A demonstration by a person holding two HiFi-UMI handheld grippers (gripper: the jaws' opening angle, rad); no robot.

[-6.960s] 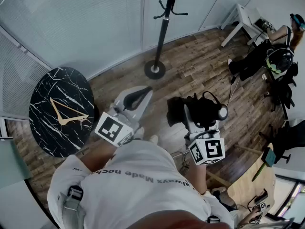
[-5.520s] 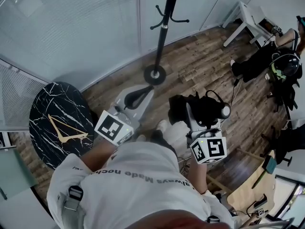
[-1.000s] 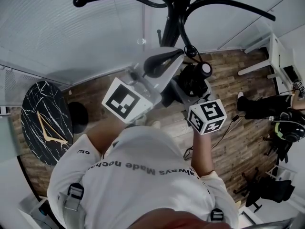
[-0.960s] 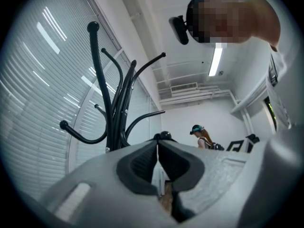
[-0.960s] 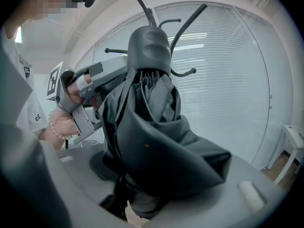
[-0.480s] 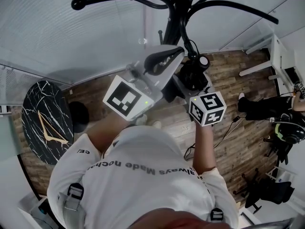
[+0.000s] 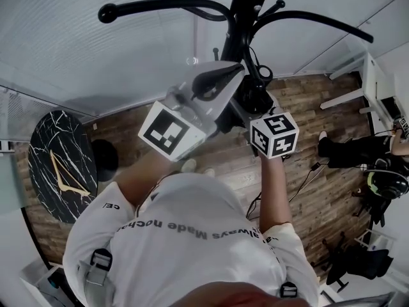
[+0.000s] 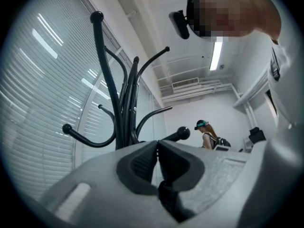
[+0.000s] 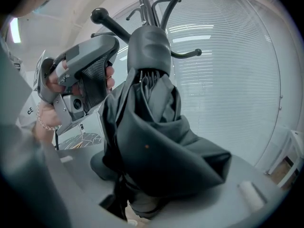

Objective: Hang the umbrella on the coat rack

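Umbrella point(image 9: 152, 141) (dark, folded) sits pinched in my right gripper point(image 9: 152, 198), close to the pole of the coat rack point(image 7: 238, 5); my left gripper point(image 8: 157, 158) has its jaws pressed together on nothing.

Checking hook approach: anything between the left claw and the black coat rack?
Nothing. The left gripper view shows the shut left claw facing the black metal coat rack across bare air.

Office corner with 1 round black marble table point(image 7: 45, 165)
A dark wood-plank floor point(image 7: 300, 107) spreads right of the table. A curved glass wall with white slatted blinds point(image 7: 77, 56) rises behind it, a white table point(image 7: 369, 75) stands far right, and 1 ceiling strip light point(image 8: 217, 55) glows overhead.
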